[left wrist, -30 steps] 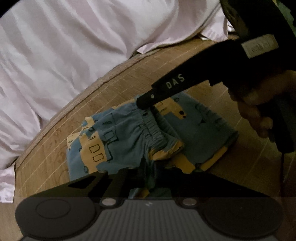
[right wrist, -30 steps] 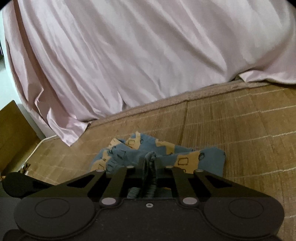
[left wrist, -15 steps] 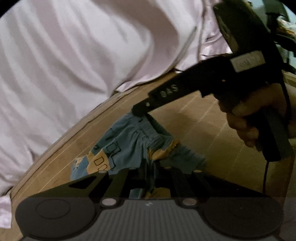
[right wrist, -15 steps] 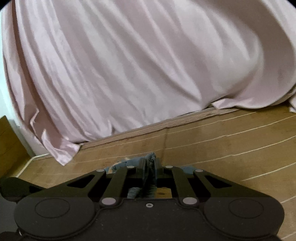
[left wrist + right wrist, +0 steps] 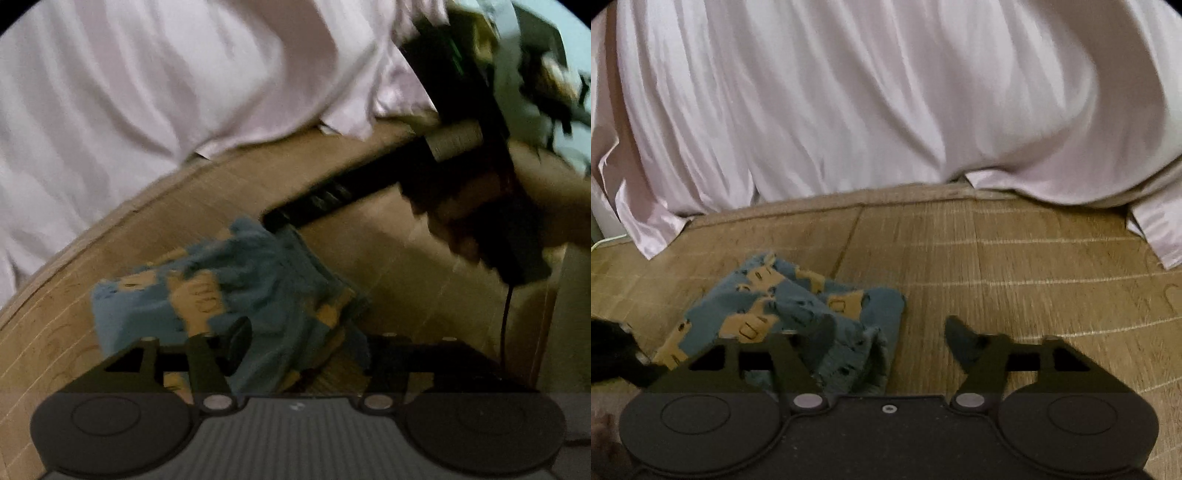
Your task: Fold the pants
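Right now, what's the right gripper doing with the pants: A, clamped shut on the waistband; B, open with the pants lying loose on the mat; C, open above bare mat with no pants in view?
B: in the right wrist view the right gripper has its fingers spread wide apart, and the blue pants lie crumpled on the woven mat, unclamped.

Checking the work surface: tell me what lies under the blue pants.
The blue pants lie bunched on the woven mat. The mat beneath is covered, so anything there is hidden.
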